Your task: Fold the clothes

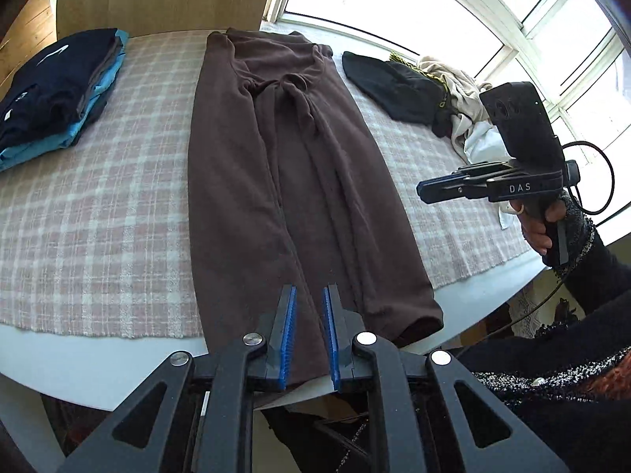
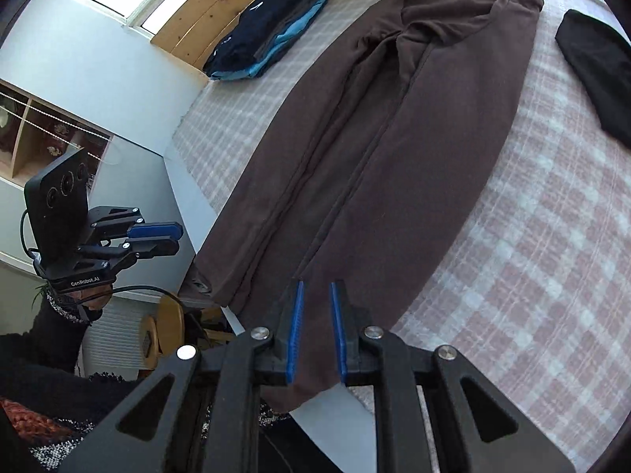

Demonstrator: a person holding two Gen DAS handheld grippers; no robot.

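Dark brown trousers lie lengthwise on the checked cloth, waist at the far end, legs side by side, hems reaching over the near table edge. My left gripper hovers above the hems, jaws almost together with only a narrow gap and nothing in them. In the right wrist view it sits off the table's left side. My right gripper hangs over the right leg's end, equally narrow and empty. The left wrist view shows it in the air right of the trousers, held by a hand.
A folded stack of navy and blue clothes sits at the far left. A black garment and a heap of pale clothes lie at the far right by the window. A wooden stool stands beside the table.
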